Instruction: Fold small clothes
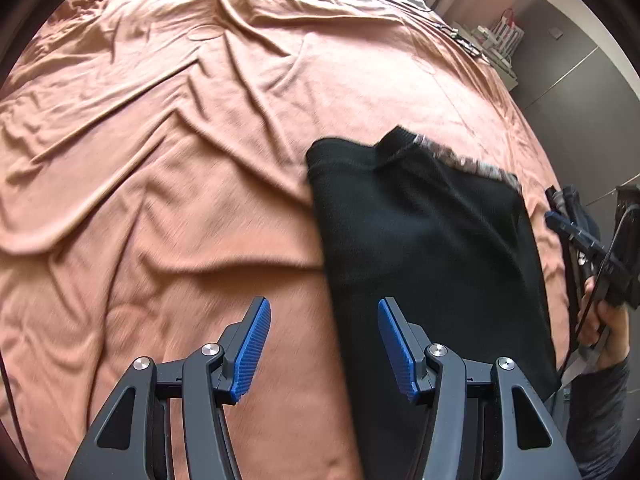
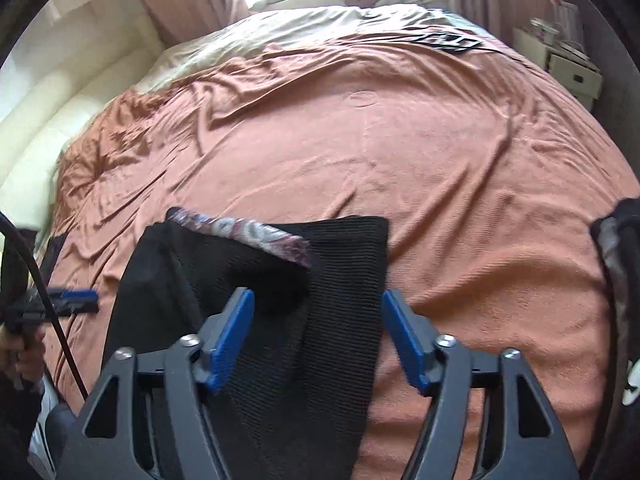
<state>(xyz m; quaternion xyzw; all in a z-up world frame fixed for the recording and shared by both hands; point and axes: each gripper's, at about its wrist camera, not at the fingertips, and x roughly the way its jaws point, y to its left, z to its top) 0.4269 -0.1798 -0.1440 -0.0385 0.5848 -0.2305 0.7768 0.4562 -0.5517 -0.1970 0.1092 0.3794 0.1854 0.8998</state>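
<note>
Fingers (image 1: pixel 394 344) of left gripper (image 1: pixel 324 346) apart, nothing between, hovering over the black garment's (image 1: pixel 432 248) left edge. Right gripper (image 2: pixel 318 334) fingers (image 2: pixel 236 328) also apart, garment below them, not pinched. Garment lies folded on orange bedspread (image 1: pixel 180 140), patterned lining (image 2: pixel 248 232) showing at its far edge. Nightstand (image 2: pixel 568 68) far right of garment.

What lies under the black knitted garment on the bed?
The black knitted garment rests on the rumpled orange bedspread. A patterned lining shows at its turned-over edge. Anything else beneath is covered.
</note>
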